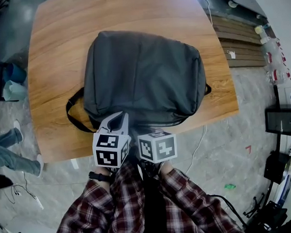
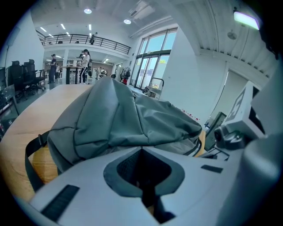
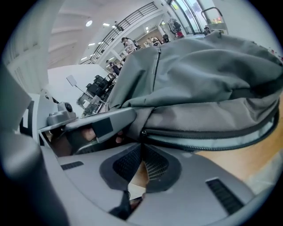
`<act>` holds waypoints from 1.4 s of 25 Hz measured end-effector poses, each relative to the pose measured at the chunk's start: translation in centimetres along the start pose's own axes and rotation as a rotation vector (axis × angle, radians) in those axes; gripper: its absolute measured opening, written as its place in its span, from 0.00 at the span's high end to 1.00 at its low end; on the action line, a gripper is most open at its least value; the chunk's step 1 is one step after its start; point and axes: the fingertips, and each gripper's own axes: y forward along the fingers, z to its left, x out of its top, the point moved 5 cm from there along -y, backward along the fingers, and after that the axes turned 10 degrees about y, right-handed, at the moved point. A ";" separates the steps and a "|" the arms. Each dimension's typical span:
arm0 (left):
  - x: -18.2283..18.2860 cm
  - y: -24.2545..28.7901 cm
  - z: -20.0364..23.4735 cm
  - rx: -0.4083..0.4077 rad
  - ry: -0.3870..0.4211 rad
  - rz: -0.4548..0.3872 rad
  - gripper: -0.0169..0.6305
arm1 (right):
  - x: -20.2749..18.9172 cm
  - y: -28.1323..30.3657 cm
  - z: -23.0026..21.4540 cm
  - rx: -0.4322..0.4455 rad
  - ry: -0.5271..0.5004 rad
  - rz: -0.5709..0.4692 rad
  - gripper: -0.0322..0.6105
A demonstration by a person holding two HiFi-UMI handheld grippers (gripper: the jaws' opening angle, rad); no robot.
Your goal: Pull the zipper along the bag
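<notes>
Fingers [image 3: 185, 185] of the right gripper [image 3: 141, 145] are pressed together, tips just below the slider [image 3: 142, 131] at the near end of the zipper [image 3: 200, 133] on a grey bag [image 1: 143, 74]. Whether the slider's tab is pinched between them cannot be made out. The left gripper [image 2: 141, 151] is also closed, its tips against the bag's near edge with nothing visibly held. The bag lies flat on a wooden table [image 1: 53, 55], with the zipper along the side nearest the person and a strap [image 1: 68, 113] looping out at left. Its fabric looks soft and slack, likely to bunch and drag with the slider. The best hold, on this showing, is one gripper pinning the cloth beside the zipper's end while the other takes the small tab and draws it in line with the teeth.
</notes>
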 end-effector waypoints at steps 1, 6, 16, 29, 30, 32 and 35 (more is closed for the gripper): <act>0.0 0.0 0.0 -0.005 0.009 0.001 0.96 | 0.1 -0.2 0.0 -0.001 -0.014 0.005 0.92; 0.1 0.0 0.2 -0.033 0.041 0.007 0.96 | 0.4 -1.2 0.0 -0.016 -0.084 0.013 0.92; -0.2 0.4 0.7 -0.070 0.039 0.020 0.96 | 0.5 -6.1 -5.6 -0.097 -0.065 -0.048 0.93; -0.1 1.1 1.0 -0.126 0.047 0.058 0.96 | 4.1 -13.3 -15.4 -0.315 -0.170 -0.121 0.93; -0.1 1.2 1.2 -0.123 0.053 0.069 0.96 | 4.4 -13.4 -15.5 -0.320 -0.177 -0.122 0.93; 0.0 1.6 2.2 -0.095 0.070 0.089 0.96 | 4.6 -13.1 -14.8 -0.319 -0.218 -0.114 0.93; 0.6 2.1 5.3 0.032 0.105 0.128 0.96 | 3.6 -11.6 -12.3 -0.265 -0.269 -0.092 0.93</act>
